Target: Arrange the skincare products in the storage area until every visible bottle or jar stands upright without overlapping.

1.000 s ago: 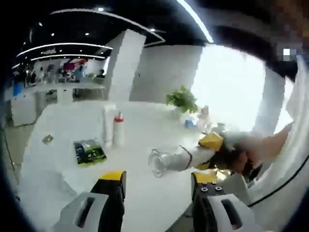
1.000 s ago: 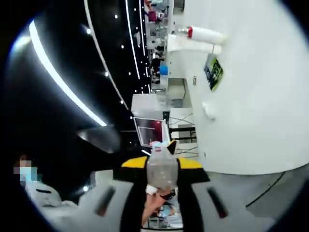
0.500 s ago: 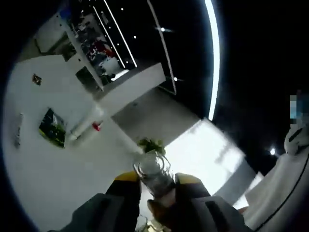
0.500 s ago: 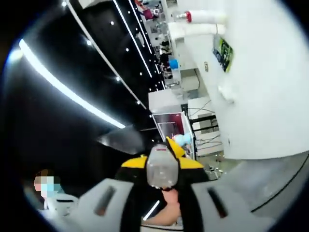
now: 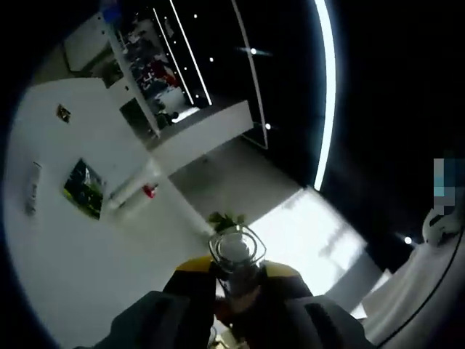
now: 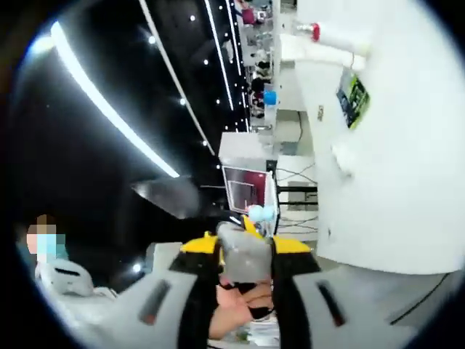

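Both claws hold one clear bottle up in the air between them, well off the worktop; so the step in hand looks like a handover or a re-grip of that bottle, not yet its placing.

In the left gripper view the left claw has its yellow-tipped jaws narrow on the bottle, whose round open-looking end faces the camera; in the right gripper view the right claw is closed on the same bottle, seen there as a grey, blurred body between the jaws. A bare hand shows below the bottle in that view.

The worktop lies tilted away to the left of the left gripper view; on it are a green packet and, near it, a white bottle with a red cap that seems to stand beside a second white one; I cannot tell from this angle whether they are upright.

Both claws point up and away from the worktop, toward a dark ceiling with light strips, and both views are rolled hard.

Next, I judge, one claw must let go; the other must turn the bottle upright, bring it down to a bare part of the worktop apart from the white bottles, and set it on its base.
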### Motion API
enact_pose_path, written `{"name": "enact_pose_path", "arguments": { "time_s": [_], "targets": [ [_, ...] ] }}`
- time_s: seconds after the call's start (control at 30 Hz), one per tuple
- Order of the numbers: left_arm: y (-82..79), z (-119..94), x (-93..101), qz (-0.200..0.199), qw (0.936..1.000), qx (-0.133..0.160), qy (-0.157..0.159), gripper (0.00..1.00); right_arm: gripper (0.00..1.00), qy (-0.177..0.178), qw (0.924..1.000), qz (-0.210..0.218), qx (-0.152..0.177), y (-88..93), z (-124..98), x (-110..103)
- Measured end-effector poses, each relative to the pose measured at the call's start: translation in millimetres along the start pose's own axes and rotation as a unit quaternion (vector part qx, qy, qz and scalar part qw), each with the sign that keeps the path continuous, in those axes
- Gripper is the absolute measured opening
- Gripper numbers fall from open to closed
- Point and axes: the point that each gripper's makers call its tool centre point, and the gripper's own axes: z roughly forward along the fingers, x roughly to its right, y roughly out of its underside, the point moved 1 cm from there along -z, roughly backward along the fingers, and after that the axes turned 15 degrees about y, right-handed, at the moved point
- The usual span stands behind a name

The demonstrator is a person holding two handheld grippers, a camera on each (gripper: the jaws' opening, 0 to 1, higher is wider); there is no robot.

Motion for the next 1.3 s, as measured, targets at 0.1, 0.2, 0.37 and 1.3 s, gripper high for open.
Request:
{"name": "enact_pose_path", "arguments": {
  "time_s": [0.1, 0.2, 0.37, 1.3],
  "targets": [
    [-3.0, -4.0, -4.6, 0.006, 0.9998, -0.009, -0.018, 0.23, 0.46, 0.045, 0.9958, -0.079, 0.011, -5.2, 0.0, 8.4],
    [1.7, -8.9, -13.0, 0.009, 0.9980, -0.042, -0.047, 0.23, 0.44, 0.090, 0.9760, -0.198, -0.014, -1.0, -2.6, 13.1],
    [11.1, -8.2, -20.4, -0.006, 0.9942, -0.084, -0.066, 0.23, 0.45, 0.134, 0.9127, -0.379, -0.070, 10.8, 2.0, 14.4],
    [10.6, 24.7, 27.3, -0.092, 0.9919, -0.062, 0.061, 0.22, 0.22, -0.057, 0.9758, -0.171, -0.124, 39.5, 0.1, -37.8]
  ]
}}
